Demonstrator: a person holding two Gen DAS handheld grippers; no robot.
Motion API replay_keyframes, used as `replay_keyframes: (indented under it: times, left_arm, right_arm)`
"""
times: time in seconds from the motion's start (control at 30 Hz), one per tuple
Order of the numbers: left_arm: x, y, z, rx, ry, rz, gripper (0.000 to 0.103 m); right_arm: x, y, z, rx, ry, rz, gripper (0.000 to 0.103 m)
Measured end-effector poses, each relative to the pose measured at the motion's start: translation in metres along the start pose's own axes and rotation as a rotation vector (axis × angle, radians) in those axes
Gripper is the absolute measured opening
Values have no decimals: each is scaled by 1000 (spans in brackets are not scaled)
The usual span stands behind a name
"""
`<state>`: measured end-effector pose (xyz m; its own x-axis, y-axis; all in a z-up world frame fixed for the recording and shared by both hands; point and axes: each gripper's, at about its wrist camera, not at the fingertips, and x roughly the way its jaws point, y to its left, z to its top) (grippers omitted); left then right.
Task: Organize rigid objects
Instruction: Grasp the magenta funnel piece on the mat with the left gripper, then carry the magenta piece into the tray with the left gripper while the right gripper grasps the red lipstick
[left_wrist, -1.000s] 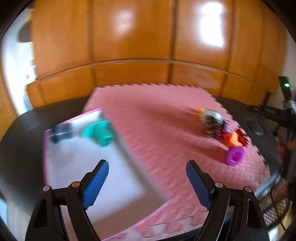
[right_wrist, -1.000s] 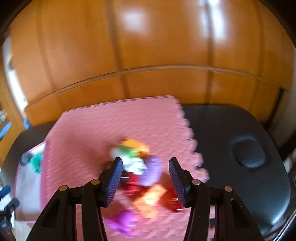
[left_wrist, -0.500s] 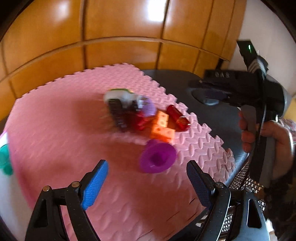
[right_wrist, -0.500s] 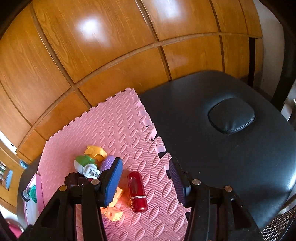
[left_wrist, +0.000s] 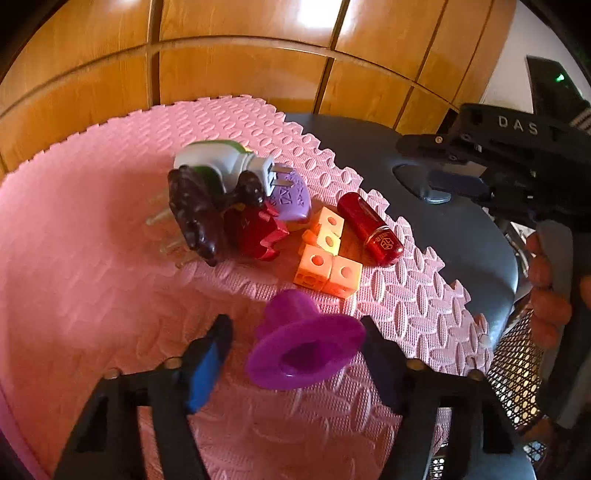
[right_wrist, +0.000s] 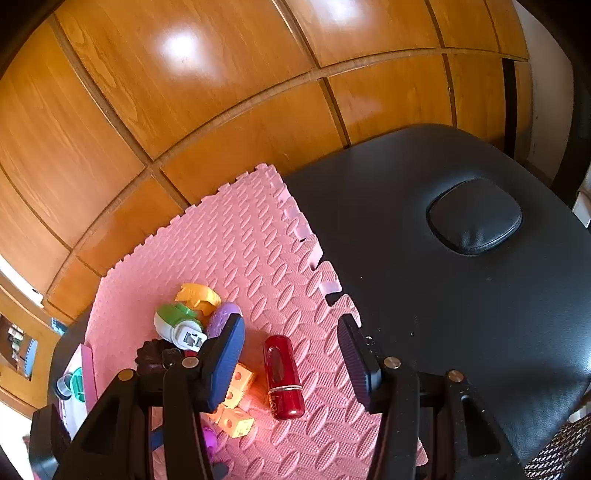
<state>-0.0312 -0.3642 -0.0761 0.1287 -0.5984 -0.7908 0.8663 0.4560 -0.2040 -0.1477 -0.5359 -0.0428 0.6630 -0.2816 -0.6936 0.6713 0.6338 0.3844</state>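
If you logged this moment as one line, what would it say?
left tool: open, straddling purple funnel | right tool: open, above red tube | nothing gripped

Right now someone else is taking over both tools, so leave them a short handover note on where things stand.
Left tool: open, straddling the purple funnel-shaped piece on the pink mat, not yet closed on it.
Right tool: open and empty, above the red cylinder.
Still clustered on the mat: orange cube blocks, red puzzle piece, dark brown piece, white-green plug, lilac piece.
Done: a teal item lies in the pink-rimmed tray at far left.
Left: everything on the mat.
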Motion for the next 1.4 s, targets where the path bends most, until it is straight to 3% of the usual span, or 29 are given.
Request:
replay_keyframes:
  times: [0.03,0.27,0.47,0.83,1.2,1.4]
  left_arm:
    - [-1,1,-1,0,-7,-9,55]
    - [-18,13,-19,-8,-30,7,54]
    - [-41,32,-41,-37,-45,66,54]
    - [-48,39,-59,-34,-87,92,53]
    - [-49,41,-61,-41,-108,83,53]
    - [-47,39,-61,-34,-115,95,53]
  right_arm:
    - [1,2,0,-7,4,0,53]
    - [11,18,-6,-95,48,-2,53]
    - [15,33,-14,-177,76,7,52]
    - [44,54,-36,-361,180,-168,43]
    - [37,52,-32,-336,141,-181,43]
    - [49,49,-35,-338,195,-215,37]
